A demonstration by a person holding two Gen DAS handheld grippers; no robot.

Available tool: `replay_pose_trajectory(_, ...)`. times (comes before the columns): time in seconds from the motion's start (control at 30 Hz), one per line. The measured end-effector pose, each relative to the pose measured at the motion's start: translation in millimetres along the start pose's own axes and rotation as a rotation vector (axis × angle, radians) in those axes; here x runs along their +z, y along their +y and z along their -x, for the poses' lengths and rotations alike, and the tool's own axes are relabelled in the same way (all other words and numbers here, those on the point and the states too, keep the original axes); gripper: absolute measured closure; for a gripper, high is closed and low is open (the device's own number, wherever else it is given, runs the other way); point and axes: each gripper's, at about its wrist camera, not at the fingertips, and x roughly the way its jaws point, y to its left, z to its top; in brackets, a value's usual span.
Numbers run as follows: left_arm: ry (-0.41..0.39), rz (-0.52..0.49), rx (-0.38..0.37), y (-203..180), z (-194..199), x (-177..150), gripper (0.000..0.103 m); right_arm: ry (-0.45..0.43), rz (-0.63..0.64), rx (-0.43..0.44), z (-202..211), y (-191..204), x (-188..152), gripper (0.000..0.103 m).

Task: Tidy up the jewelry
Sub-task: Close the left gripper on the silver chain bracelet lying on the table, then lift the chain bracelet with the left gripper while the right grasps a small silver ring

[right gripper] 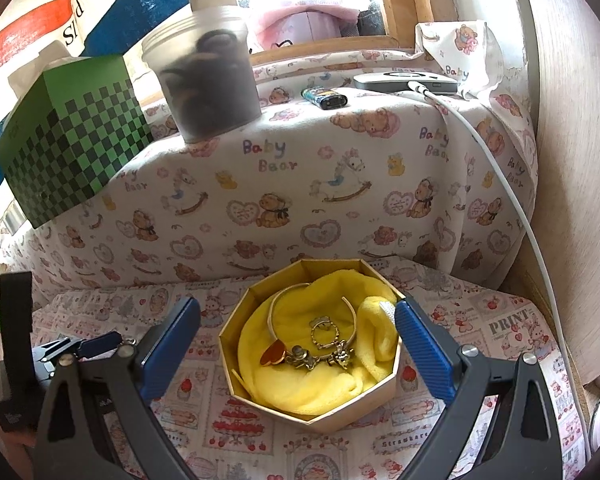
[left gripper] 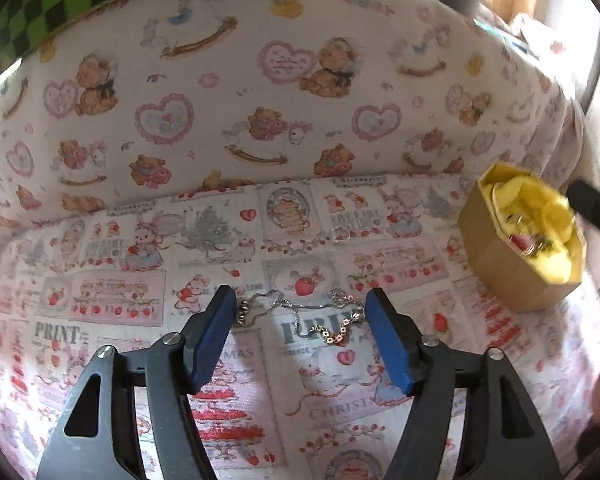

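Printed cloth [left gripper: 100, 320] bears a limp, light, tangle-prone chain bracelet [left gripper: 300, 314]; left gripper [left gripper: 300, 308] straddles it, parted, empty: pinch mid-chain.

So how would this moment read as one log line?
left gripper: open over chain bracelet | right gripper: open at jewelry box | bracelet on cloth

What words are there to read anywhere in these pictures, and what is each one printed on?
"Baby Bear": teddy-print cover behind the box.
"PRINT": strawberry-print cloth, seen also in the left wrist view.
"CHRIST…", cut off: same cloth.
"Strawberr…", partly legible: same cloth.
Striped bag: letters cut off, unreadable.
Other small print on the cloth: blurred.
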Motion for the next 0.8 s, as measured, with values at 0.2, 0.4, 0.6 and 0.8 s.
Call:
replay_pose_trajectory(0.2, -0.004, 0.04, 0.016, -4.6, -1.0, -0.8, 0.046, 0.001, -0.017, -0.014, -1.1, -3.7, -0.1, 0.006)
replay_pose_trajectory(0.4, -0.013, 0.065, 0.067, 5.1, 1.8, -1.3, 0.096, 0.0, -0.018, -0.023, -0.2, -3.1, -0.4, 0.006)
replay_pose_trajectory(0.6, -0.044, 0.191, 0.009, 36.5, 20.0, -2.7, 0.096, -0.001, -0.036, -0.039, 0.6, -5.7, 0.2, 0.006)
replay_pose_trajectory(0.8, -0.172, 0.227, -0.002, 53.8, 74.5, -8.5, 0.096, -0.018, -0.05, -0.038, 5.2, -6.6, 0.7, 0.006)
